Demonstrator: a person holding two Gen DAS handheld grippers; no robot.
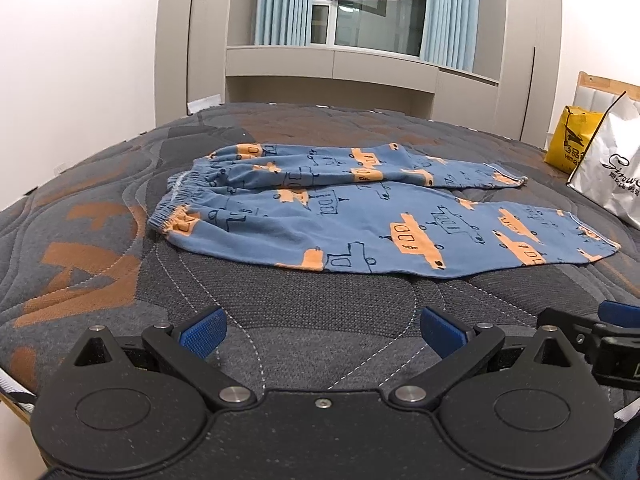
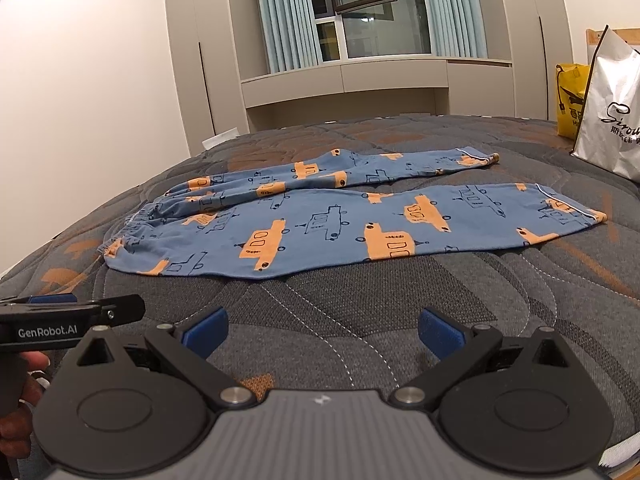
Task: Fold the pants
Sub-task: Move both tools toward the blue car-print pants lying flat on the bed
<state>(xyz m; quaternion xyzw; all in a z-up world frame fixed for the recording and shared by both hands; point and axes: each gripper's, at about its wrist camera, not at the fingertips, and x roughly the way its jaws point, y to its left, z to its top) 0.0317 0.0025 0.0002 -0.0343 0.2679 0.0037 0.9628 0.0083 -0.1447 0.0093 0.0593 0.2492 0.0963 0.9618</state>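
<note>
Bedroom cupboards and a curtained window (image 1: pixel 360 4) stand behind a quilted grey-and-orange bed (image 1: pixel 100 248), and on that bed lie the blue pants (image 1: pixel 380 216), spread out lengthwise with the elastic waistband (image 1: pixel 168 208) to the left and both legs running off to the right. Relative to the pants, a yellow bag (image 1: pixel 568 144) and a white bag (image 1: pixel 612 168) sit beyond the leg cuffs, apart from the fabric, while both tools hang on the near side, well short of the near hem. The left hand-held gripper (image 1: pixel 324 332) has its blue pads spread wide with nothing between them; the right hand-held gripper (image 2: pixel 320 332) is likewise spread wide and empty. Nothing has been folded: the two legs lie side by side, the far one slightly rumpled, so the work appears to be at its very start, in the approach. The likely first fold is one leg over the other, which would call for one tool pinching the near edge by the waistband and the other pinching the near cuff (image 2: pixel 576 216), then lifting both together so the cloth carries over evenly.
</note>
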